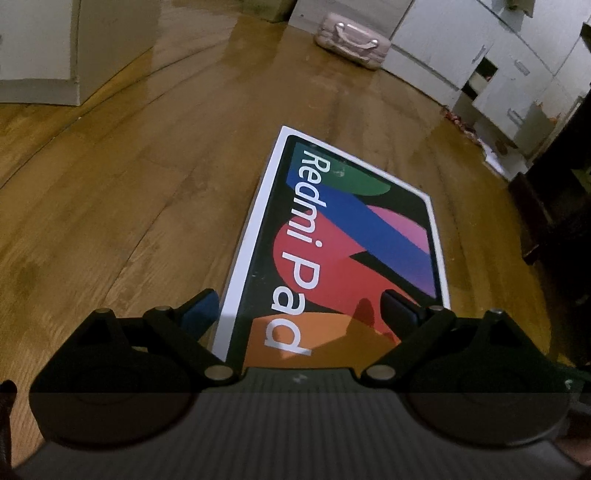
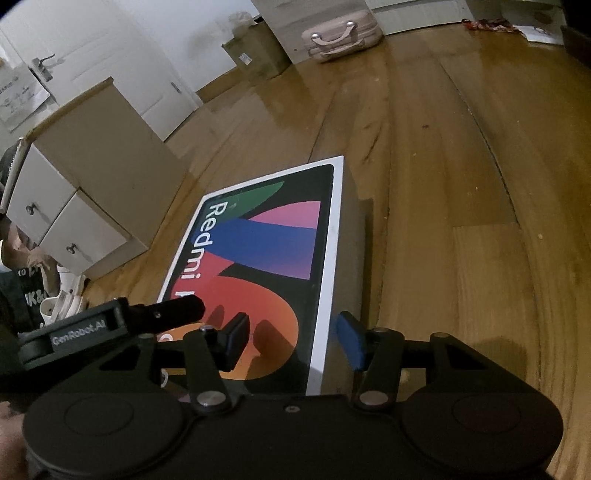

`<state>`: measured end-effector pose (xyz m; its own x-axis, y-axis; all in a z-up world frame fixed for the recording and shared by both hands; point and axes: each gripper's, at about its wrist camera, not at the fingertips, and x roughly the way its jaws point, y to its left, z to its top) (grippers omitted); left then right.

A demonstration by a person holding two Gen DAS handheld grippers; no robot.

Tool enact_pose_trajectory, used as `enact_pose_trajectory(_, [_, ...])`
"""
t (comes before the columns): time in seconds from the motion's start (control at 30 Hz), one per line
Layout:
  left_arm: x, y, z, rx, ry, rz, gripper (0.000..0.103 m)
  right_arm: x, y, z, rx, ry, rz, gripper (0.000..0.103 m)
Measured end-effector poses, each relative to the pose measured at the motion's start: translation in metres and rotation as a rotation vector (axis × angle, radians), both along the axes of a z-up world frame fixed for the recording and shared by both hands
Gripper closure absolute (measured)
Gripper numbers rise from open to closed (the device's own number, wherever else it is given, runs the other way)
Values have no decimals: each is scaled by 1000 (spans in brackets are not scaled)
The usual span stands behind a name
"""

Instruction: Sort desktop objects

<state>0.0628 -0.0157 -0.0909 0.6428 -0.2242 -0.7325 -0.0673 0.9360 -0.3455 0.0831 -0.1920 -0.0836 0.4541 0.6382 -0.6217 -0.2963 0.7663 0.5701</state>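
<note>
A flat Redmi Pad box [image 1: 332, 243] with a colourful lid and white border lies on the wooden floor. My left gripper [image 1: 299, 306] is open and straddles the box's near left corner, one finger beside its left edge, the other above the lid. In the right wrist view the same box [image 2: 266, 258] lies ahead. My right gripper [image 2: 291, 336] is open and straddles the box's near right edge, its left finger above the lid and its blue right finger [image 2: 351, 338] beside the box's side. The left gripper's finger [image 2: 173, 310] shows at the left.
A pink case with a handle [image 1: 351, 38] [image 2: 340, 35] lies far back. A white drawer cabinet [image 2: 85, 192] stands at the left, with a cardboard box [image 2: 258, 48] behind. White cabinets [image 1: 498, 62] and dark furniture [image 1: 554, 206] stand at the right.
</note>
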Motion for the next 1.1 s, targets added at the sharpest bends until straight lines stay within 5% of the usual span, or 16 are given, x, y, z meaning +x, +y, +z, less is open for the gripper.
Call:
enact_pose_trajectory(0.53, [2, 10, -17, -85, 136, 65, 4, -1, -13, -24, 149, 93, -143, 37])
enact_pose_trajectory(0.77, [-2, 26, -29, -195, 208, 115, 4, 0, -20, -43, 132, 209, -78, 36])
enact_pose_trajectory(0.8, [-2, 25, -32, -215, 233, 103, 4, 0, -21, -48, 141, 241, -69, 30])
enact_pose_trajectory(0.9, [-1, 20, -35, -201, 272, 80, 4, -3, -20, -55, 167, 279, -50, 27])
enact_pose_trajectory(1.1, [-3, 14, -21, -176, 242, 43, 4, -9, -14, -41, 118, 212, 11, 29])
